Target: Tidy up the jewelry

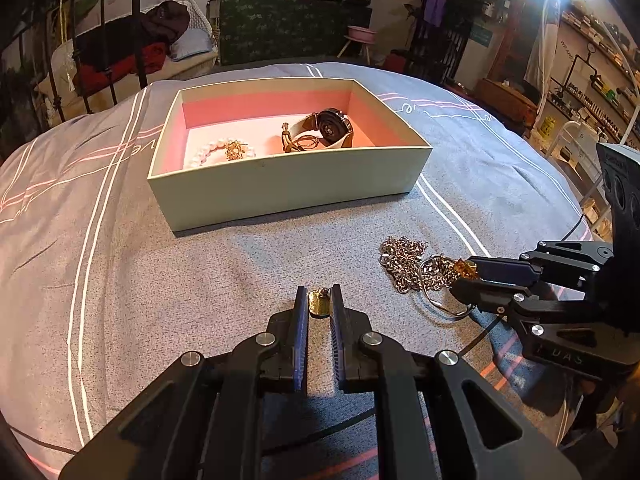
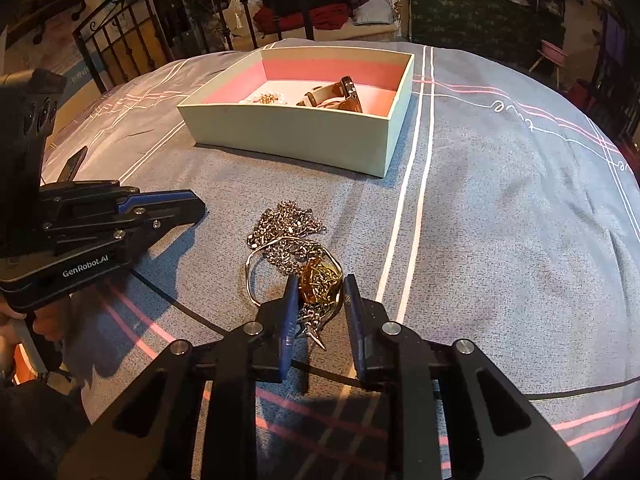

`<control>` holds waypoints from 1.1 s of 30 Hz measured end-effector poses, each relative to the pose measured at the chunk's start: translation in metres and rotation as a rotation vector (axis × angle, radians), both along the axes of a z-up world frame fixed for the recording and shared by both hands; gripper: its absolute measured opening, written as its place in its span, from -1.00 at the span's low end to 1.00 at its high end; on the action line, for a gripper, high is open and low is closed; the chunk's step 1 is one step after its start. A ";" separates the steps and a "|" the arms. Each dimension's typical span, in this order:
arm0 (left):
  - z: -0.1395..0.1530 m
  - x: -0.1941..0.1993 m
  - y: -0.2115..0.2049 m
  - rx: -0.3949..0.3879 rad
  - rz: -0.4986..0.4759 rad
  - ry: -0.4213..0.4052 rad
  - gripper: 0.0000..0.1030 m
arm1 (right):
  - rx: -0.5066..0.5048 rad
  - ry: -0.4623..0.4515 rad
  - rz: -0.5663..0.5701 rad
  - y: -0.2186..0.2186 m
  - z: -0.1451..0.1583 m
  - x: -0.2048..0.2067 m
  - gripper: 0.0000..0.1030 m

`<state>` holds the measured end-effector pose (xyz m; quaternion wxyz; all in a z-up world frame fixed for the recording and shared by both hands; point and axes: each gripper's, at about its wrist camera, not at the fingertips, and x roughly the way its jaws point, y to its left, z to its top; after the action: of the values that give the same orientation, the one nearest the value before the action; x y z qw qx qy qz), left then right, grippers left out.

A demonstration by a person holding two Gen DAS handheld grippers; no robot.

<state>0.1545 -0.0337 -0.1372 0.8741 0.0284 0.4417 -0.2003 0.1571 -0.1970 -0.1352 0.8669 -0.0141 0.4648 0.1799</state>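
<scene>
A mint-green box with a pink lining stands on the bedcover. In it lie a pearl bracelet and a watch with a pale strap. My left gripper is shut on a small gold pendant, in front of the box. To its right a heap of silver chain lies on a thin silver bangle. My right gripper is closed on a gold and amber piece at the near edge of that heap, its pads touching both sides.
The grey bedcover with white and pink stripes is round-looking and drops off at its edges. A black metal bed rail and piled clothes stand beyond the box. A hand holds the left gripper's handle.
</scene>
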 end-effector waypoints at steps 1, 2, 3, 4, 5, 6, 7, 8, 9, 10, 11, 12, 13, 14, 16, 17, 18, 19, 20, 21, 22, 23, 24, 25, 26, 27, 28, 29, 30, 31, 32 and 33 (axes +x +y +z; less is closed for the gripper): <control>0.000 0.000 0.000 0.000 -0.001 0.000 -0.79 | 0.004 0.003 -0.003 0.000 0.000 0.000 -0.53; 0.000 0.001 0.000 0.000 0.000 0.000 -0.79 | -0.003 0.001 -0.004 0.000 0.000 0.000 -0.53; 0.000 0.001 -0.001 -0.001 -0.001 0.000 -0.79 | -0.013 -0.003 -0.003 0.001 0.001 0.000 -0.53; -0.001 0.001 -0.001 -0.001 -0.001 0.000 -0.79 | -0.023 -0.007 0.001 0.002 0.001 0.000 -0.53; -0.001 0.001 0.000 -0.002 0.000 0.001 -0.79 | -0.032 -0.011 0.002 0.003 0.001 0.000 -0.53; -0.001 0.001 0.000 -0.001 0.000 0.002 -0.79 | -0.036 -0.013 0.002 0.004 0.002 0.001 -0.53; -0.001 0.000 -0.001 0.000 -0.001 0.002 -0.79 | -0.034 -0.015 0.004 0.004 0.002 0.001 -0.53; -0.001 0.000 -0.001 0.002 -0.002 0.002 -0.79 | -0.033 -0.016 0.005 0.005 0.002 0.001 -0.53; -0.001 0.000 -0.001 0.004 -0.002 0.001 -0.79 | -0.035 -0.016 0.003 0.005 0.002 0.002 -0.53; -0.001 0.000 -0.001 0.004 -0.002 0.001 -0.79 | -0.030 -0.014 0.004 0.005 0.002 0.003 -0.52; -0.001 0.000 -0.001 0.005 -0.003 0.001 -0.79 | -0.027 -0.014 0.002 0.005 0.002 0.003 -0.52; -0.001 0.000 -0.001 0.005 -0.003 0.002 -0.79 | -0.026 -0.015 0.000 0.005 0.003 0.003 -0.51; -0.001 0.000 -0.001 0.005 -0.003 0.003 -0.79 | -0.026 -0.015 0.001 0.005 0.003 0.004 -0.51; -0.001 0.000 -0.001 0.005 -0.003 0.003 -0.79 | -0.030 -0.019 0.001 0.006 0.003 0.004 -0.51; -0.001 0.000 -0.001 0.006 -0.003 0.003 -0.79 | -0.033 -0.025 0.004 0.007 0.004 0.004 -0.51; -0.001 0.000 -0.001 0.006 -0.003 0.003 -0.79 | -0.040 -0.027 0.010 0.008 0.004 0.004 -0.51; -0.002 0.000 -0.001 0.006 -0.003 0.003 -0.79 | -0.051 -0.033 0.012 0.009 0.004 0.003 -0.52; -0.001 0.000 -0.001 0.006 -0.003 0.003 -0.79 | -0.059 -0.035 0.013 0.009 0.004 0.002 -0.58; -0.001 0.000 -0.001 0.006 -0.003 0.003 -0.79 | -0.059 -0.033 0.015 0.009 0.004 0.002 -0.59; -0.001 0.000 -0.001 0.005 -0.003 0.003 -0.79 | -0.054 -0.034 0.012 0.008 0.004 0.002 -0.62; -0.001 0.000 -0.001 0.005 -0.003 0.003 -0.79 | -0.047 -0.039 0.008 0.007 0.006 0.001 -0.68; -0.001 0.000 -0.001 0.006 -0.003 0.003 -0.79 | -0.040 -0.043 0.004 0.005 0.008 0.001 -0.72; -0.001 0.000 -0.001 0.005 -0.003 0.003 -0.79 | -0.033 -0.046 0.001 0.004 0.011 0.001 -0.79; -0.002 0.000 -0.001 0.006 -0.001 0.004 -0.79 | -0.026 -0.046 0.001 0.002 0.013 0.001 -0.79; -0.002 0.001 -0.001 0.005 0.002 0.004 -0.79 | -0.021 -0.051 -0.002 0.001 0.015 0.001 -0.79; -0.001 0.001 0.000 0.002 0.002 0.003 -0.79 | -0.013 -0.057 -0.004 -0.001 0.018 0.001 -0.79; -0.001 0.001 0.000 0.001 0.003 0.001 -0.79 | -0.003 -0.055 -0.002 -0.002 0.019 0.001 -0.79; 0.000 0.001 0.000 0.002 0.004 0.000 -0.79 | 0.000 -0.055 -0.001 -0.002 0.020 0.002 -0.79; 0.000 0.002 0.000 0.004 0.006 -0.001 -0.79 | -0.003 -0.061 -0.005 -0.002 0.021 0.001 -0.79; 0.001 0.001 0.001 0.004 0.009 -0.004 -0.79 | 0.001 -0.062 -0.005 -0.003 0.022 0.001 -0.79; 0.002 0.001 0.002 0.001 0.010 -0.005 -0.79 | 0.012 -0.065 -0.006 -0.003 0.024 0.001 -0.79; 0.003 0.001 0.003 -0.002 0.011 -0.007 -0.79 | 0.025 -0.072 -0.008 -0.004 0.027 0.001 -0.79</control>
<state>0.1557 -0.0305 -0.1340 0.8766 0.0259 0.4388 -0.1959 0.1576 -0.2006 -0.1087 0.8837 -0.0079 0.4312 0.1817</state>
